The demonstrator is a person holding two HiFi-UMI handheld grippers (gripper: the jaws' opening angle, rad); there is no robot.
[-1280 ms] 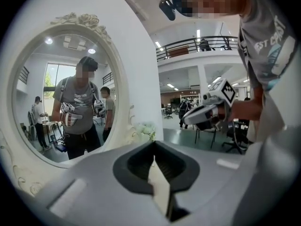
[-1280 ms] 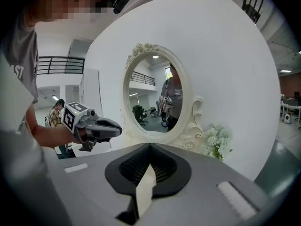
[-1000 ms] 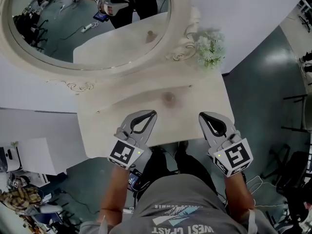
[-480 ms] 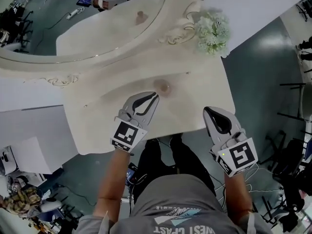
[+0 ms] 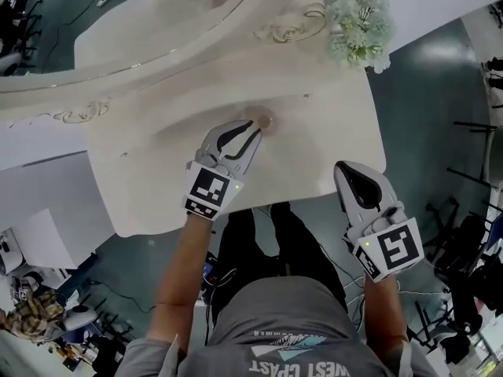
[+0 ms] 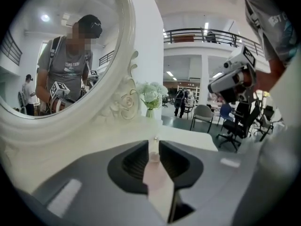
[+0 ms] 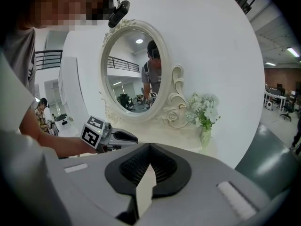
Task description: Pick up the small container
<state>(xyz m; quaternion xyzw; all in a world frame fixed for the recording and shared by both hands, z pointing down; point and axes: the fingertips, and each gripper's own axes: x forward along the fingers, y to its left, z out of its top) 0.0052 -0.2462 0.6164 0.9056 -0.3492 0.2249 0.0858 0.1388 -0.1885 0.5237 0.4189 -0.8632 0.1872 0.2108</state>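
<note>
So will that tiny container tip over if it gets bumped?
Probably: the small container looks tiny and likely light, so a nudge could slide or topple it. The table looks smooth, so it may skid. The left gripper, jaws opening, has it just ahead, not gripped.

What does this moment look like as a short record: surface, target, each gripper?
surface: cream vanity table, oval carved-frame mirror, white flower bunch
target: small round pinkish container, standing on the table
left gripper: jaws opening, container at their tips, not gripped
right gripper: jaws together, empty, at the table's front right corner
</note>
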